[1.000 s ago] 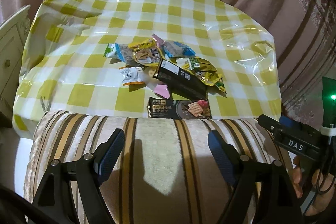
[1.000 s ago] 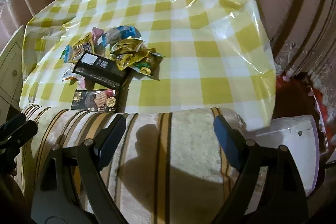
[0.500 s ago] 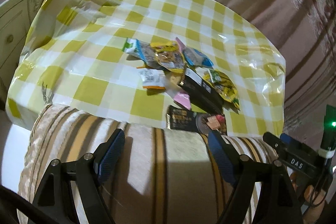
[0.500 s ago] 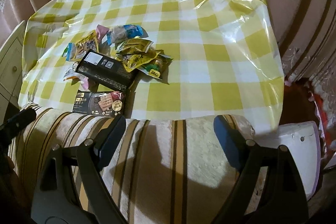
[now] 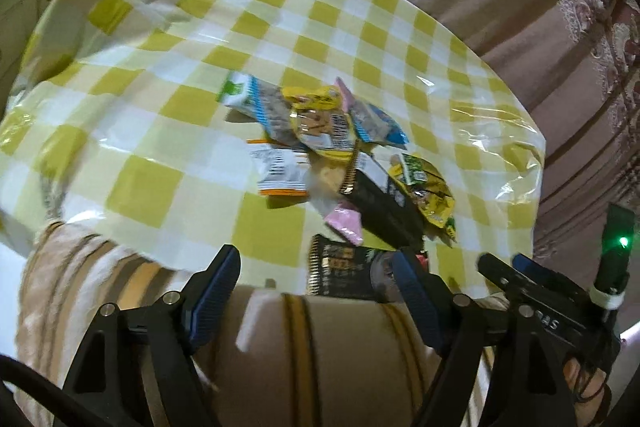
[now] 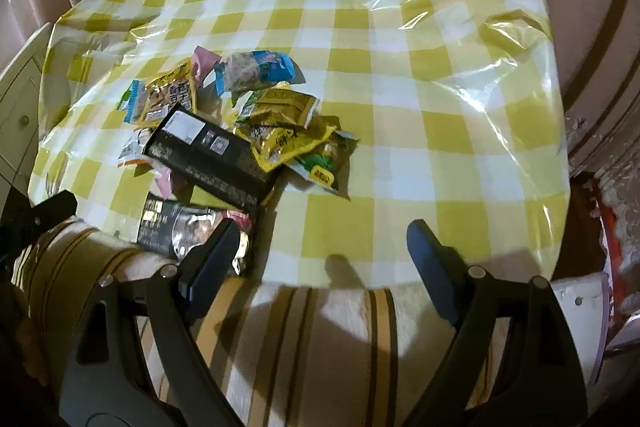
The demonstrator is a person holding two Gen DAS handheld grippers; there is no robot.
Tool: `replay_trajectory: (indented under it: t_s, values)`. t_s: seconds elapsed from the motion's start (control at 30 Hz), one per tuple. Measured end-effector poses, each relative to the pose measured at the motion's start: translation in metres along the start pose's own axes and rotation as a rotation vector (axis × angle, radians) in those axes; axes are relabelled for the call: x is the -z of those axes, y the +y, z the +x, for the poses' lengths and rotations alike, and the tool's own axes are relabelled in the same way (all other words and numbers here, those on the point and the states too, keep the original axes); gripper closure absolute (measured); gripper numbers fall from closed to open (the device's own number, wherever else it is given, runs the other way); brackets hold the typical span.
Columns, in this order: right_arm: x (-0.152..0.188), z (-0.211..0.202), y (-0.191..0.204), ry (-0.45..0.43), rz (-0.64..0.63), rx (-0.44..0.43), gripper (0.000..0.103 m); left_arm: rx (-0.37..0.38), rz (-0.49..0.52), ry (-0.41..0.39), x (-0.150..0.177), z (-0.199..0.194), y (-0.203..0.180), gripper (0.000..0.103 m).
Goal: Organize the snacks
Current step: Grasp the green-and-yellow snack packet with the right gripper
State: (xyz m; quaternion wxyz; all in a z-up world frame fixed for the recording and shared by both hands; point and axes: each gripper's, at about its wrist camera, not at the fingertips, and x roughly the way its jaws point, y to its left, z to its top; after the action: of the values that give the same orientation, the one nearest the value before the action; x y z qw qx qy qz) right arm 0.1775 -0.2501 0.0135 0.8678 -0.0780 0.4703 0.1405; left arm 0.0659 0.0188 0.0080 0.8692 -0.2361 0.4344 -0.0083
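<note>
A heap of snack packets lies on the yellow-checked table (image 5: 160, 163) (image 6: 400, 107). In it are a long black box (image 5: 384, 211) (image 6: 208, 155), a black cracker packet (image 5: 340, 271) (image 6: 172, 227) at the near edge, yellow packets (image 5: 424, 191) (image 6: 284, 131), a blue-and-white packet (image 5: 376, 125) (image 6: 256, 69), a white-and-orange packet (image 5: 280, 171) and a pink one (image 5: 344, 221). My left gripper (image 5: 315, 253) hovers over the near table edge just short of the cracker packet, its jaws closing with nothing between them. My right gripper (image 6: 323, 227) hangs open and empty, right of the heap.
A striped upholstered chair back (image 5: 320, 347) (image 6: 320, 347) stands between me and the table. Pink curtains (image 5: 520, 7) hang behind. A white cabinet (image 6: 16, 99) stands left of the table. A white object (image 6: 580, 307) and red clutter (image 6: 612, 227) lie on the right.
Both grippers have moved forward over the chair back toward the table, so the heap looks larger and nearer. The left view has tilted. Nothing has been taken hold of.
</note>
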Motion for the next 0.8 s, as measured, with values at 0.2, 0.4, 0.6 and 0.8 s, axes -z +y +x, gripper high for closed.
replay_trajectory:
  t_s: [0.2, 0.4, 0.6, 0.8]
  values:
    - [-0.023, 0.019, 0.009, 0.011, -0.071, -0.029, 0.016, 0.067, -0.014, 0.046, -0.008, 0.024, -0.008, 0.029]
    - [-0.048, 0.041, 0.017, 0.014, -0.165, -0.043, 0.016, 0.108, -0.037, 0.073, -0.016, 0.044, -0.012, 0.034]
    - [-0.065, 0.065, 0.025, 0.036, -0.255, -0.056, 0.016, 0.133, -0.059, 0.095, -0.025, 0.062, -0.013, 0.036]
    - [-0.079, 0.089, 0.032, 0.056, -0.353, -0.071, 0.016, 0.157, -0.077, 0.115, -0.032, 0.076, -0.012, 0.038]
